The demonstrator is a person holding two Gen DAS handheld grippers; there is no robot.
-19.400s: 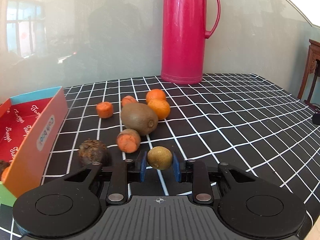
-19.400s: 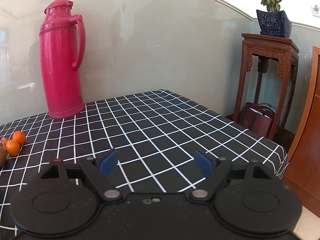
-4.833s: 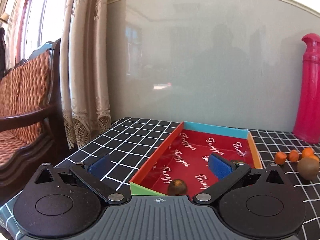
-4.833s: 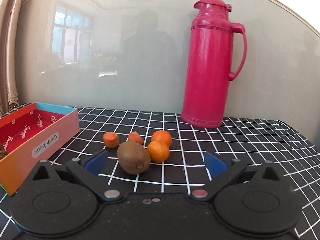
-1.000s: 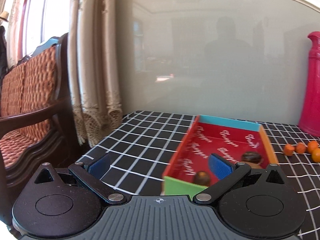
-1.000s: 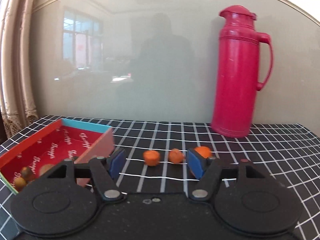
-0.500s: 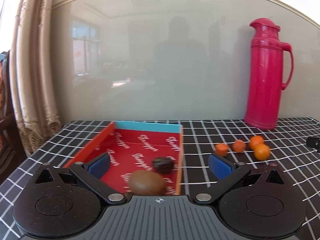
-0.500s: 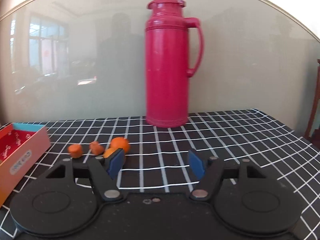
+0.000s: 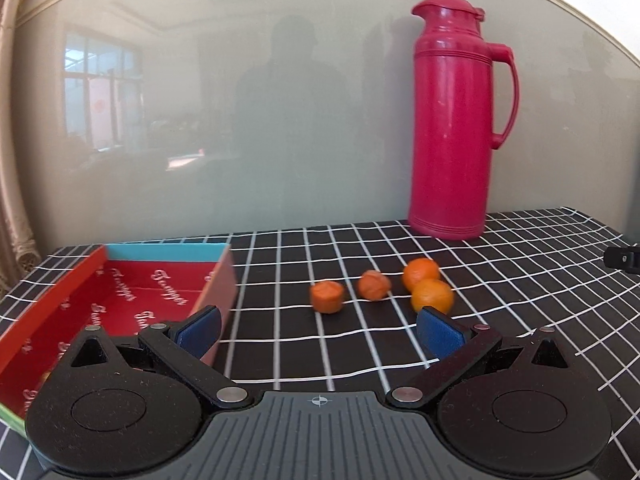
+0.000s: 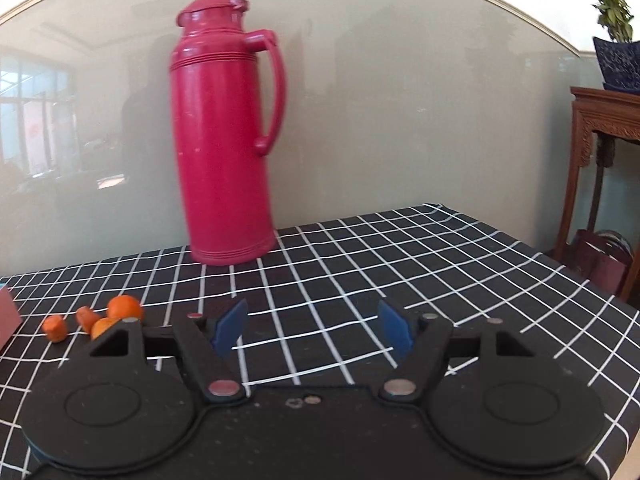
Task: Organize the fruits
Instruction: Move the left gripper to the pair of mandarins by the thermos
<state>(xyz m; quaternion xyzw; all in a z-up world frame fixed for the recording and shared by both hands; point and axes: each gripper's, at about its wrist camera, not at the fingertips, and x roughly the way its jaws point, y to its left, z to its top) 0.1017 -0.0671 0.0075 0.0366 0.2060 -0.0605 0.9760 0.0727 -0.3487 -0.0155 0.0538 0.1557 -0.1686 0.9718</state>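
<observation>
In the left wrist view two oranges (image 9: 432, 295) and two carrot pieces (image 9: 327, 296) lie on the checked tablecloth, just beyond my open, empty left gripper (image 9: 319, 330). The red box (image 9: 120, 288) with a blue end wall stands at the left; its left fingertip overlaps the box's near corner. In the right wrist view the same oranges (image 10: 125, 306) and carrot pieces (image 10: 55, 328) lie at the far left. My right gripper (image 10: 312, 326) is open and empty over bare cloth, well right of them.
A tall pink thermos (image 9: 456, 120) stands at the back by the wall; it also shows in the right wrist view (image 10: 224, 132). A wooden stand (image 10: 600, 152) with a potted plant is off the table's right edge. A curtain (image 9: 12, 200) hangs at far left.
Both views have swung right. The left gripper has moved from over the box toward the oranges and carrot pieces. The right gripper has drawn away from them toward the table's right side.
</observation>
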